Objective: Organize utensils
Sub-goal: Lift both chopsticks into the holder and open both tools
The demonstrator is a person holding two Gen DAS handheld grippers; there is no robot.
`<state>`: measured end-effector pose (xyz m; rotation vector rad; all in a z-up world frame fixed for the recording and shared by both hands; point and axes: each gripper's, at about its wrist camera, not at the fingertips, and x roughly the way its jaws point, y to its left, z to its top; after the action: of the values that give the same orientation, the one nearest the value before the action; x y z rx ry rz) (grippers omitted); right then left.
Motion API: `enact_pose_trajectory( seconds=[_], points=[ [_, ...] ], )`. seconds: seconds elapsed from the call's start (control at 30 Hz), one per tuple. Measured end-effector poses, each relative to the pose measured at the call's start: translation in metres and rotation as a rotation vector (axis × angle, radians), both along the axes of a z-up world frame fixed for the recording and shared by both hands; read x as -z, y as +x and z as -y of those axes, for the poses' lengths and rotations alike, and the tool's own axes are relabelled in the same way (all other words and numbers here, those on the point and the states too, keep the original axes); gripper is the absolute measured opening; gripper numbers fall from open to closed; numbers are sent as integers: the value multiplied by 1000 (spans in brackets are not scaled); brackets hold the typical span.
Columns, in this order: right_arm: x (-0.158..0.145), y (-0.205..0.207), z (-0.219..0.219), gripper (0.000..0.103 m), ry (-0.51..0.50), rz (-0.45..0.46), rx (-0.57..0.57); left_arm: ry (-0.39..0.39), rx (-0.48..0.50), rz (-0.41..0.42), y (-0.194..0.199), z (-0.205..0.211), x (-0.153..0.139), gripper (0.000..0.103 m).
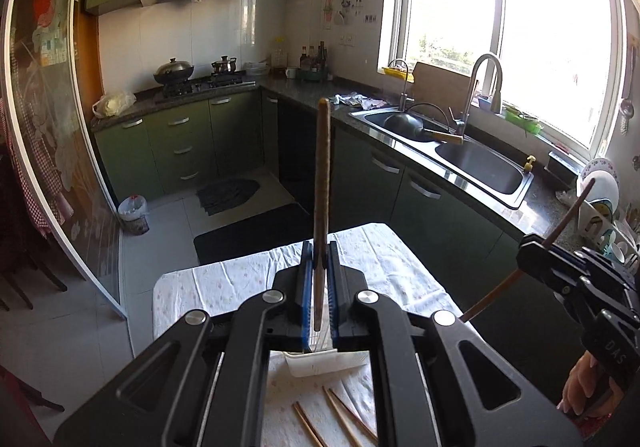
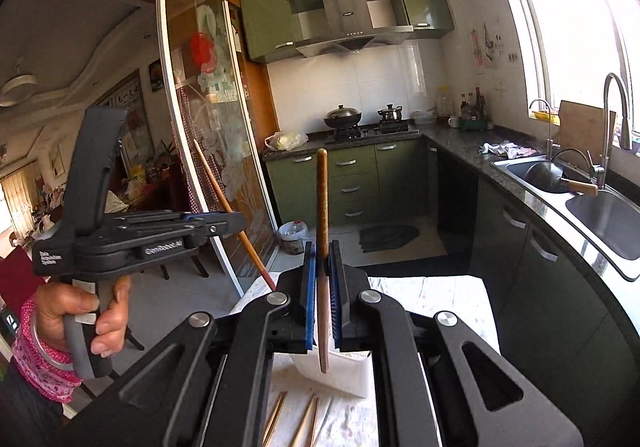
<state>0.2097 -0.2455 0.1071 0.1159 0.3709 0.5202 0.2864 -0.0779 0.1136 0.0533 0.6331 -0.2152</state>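
Note:
My left gripper (image 1: 320, 249) is shut on a brown chopstick (image 1: 322, 175) that stands nearly upright between its blue pads, raised above the table. The right gripper (image 2: 321, 247) is likewise shut on a second upright chopstick (image 2: 322, 199). Each gripper also shows in the other's view: the right gripper (image 1: 530, 253) with its stick slanting, and the left gripper (image 2: 239, 222), gripped by a hand (image 2: 80, 311). Below both lie several loose chopsticks (image 1: 340, 413) (image 2: 306, 421) on the white-clothed table (image 1: 224, 287), next to a white holder (image 2: 344, 375) (image 1: 324, 365).
A dark counter with a double steel sink (image 1: 476, 163) and tall faucet (image 1: 484, 87) runs along the right under the window. A dish rack (image 1: 600, 215) stands at the far right. A glass sliding door (image 2: 208, 151) is on the left, a stove (image 2: 360, 127) at the back.

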Motion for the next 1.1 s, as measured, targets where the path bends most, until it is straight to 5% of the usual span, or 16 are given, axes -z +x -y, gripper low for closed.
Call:
enact_pose_trajectory(
  seconds=[0.3, 0.4, 0.77, 1.1],
  points=[
    [1, 14, -5, 7, -2, -14, 10, 29, -22, -194, 48, 2, 79, 7],
    [3, 17, -6, 7, -1, -12, 18, 29, -21, -216, 47, -1, 91, 23],
    [13, 57, -24, 7, -5, -20, 65, -69, -21, -158, -19, -32, 97, 36],
    [76, 98, -48, 7, -78, -148, 82, -37, 8, -288, -64, -42, 144, 36]
  ],
)
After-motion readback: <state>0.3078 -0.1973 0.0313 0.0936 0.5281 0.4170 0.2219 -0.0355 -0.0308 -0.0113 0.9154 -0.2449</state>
